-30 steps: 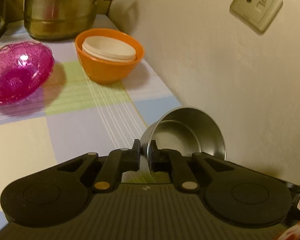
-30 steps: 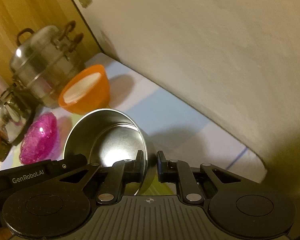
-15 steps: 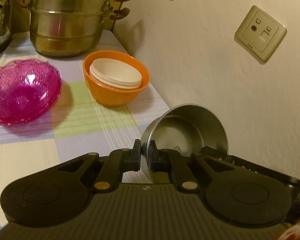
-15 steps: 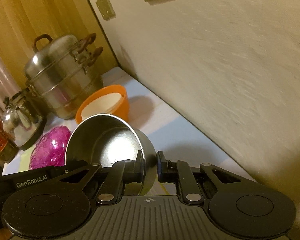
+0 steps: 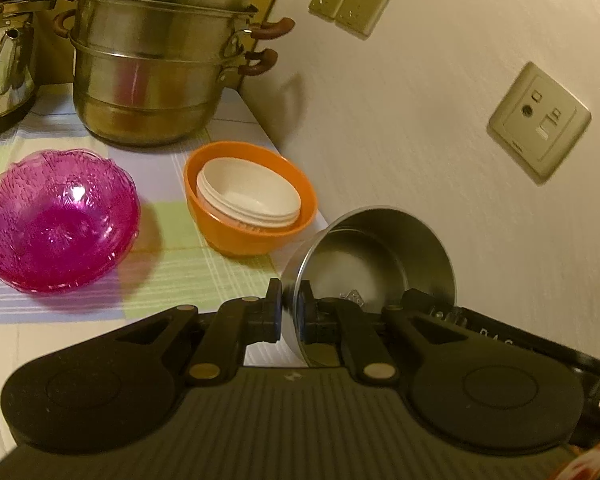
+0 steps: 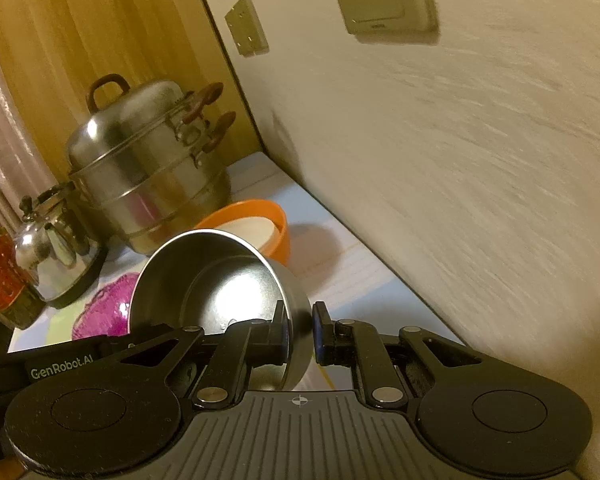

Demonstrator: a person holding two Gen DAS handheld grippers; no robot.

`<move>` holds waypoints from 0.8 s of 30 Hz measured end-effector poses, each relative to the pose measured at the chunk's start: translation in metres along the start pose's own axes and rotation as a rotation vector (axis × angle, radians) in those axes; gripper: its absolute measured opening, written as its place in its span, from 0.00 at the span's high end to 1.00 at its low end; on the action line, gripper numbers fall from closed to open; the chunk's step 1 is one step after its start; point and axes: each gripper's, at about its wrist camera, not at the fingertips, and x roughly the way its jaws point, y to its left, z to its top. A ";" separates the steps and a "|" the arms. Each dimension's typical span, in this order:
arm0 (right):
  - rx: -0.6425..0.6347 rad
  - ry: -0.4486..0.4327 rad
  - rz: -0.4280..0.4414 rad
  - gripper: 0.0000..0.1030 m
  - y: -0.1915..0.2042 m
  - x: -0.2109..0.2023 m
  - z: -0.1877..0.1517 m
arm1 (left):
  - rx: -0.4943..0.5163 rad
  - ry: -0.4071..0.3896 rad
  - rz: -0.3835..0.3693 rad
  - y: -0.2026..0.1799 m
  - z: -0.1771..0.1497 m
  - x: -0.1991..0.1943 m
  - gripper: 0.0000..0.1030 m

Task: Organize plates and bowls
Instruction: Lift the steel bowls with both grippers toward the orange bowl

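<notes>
Steel bowl (image 5: 380, 264) tilted, off the table (image 5: 80, 320); left gripper (image 5: 290, 312) clamped on its left rim; right gripper (image 6: 300, 328) clamped on its right rim.

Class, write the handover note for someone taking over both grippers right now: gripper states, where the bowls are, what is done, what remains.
Left gripper: shut on the steel bowl, pinching its rim.
Right gripper: shut on the opposite rim of the same bowl, which hangs tilted above the tablecloth.
Orange bowl sits by the wall with white bowls nested inside.
Pink glass bowl stands alone to its left.
Done: white bowls stacked in the orange one.
Left: set the steel bowl down, probably on that stack, then deal with the pink bowl.
</notes>
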 end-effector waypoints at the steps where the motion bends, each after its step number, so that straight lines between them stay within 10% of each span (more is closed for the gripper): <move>1: -0.001 -0.002 0.002 0.88 0.001 0.001 0.002 | -0.001 -0.002 0.000 0.001 0.001 -0.001 0.94; 24: -0.023 -0.025 0.048 0.88 0.038 0.056 0.054 | -0.048 -0.069 0.019 0.030 0.064 0.027 0.94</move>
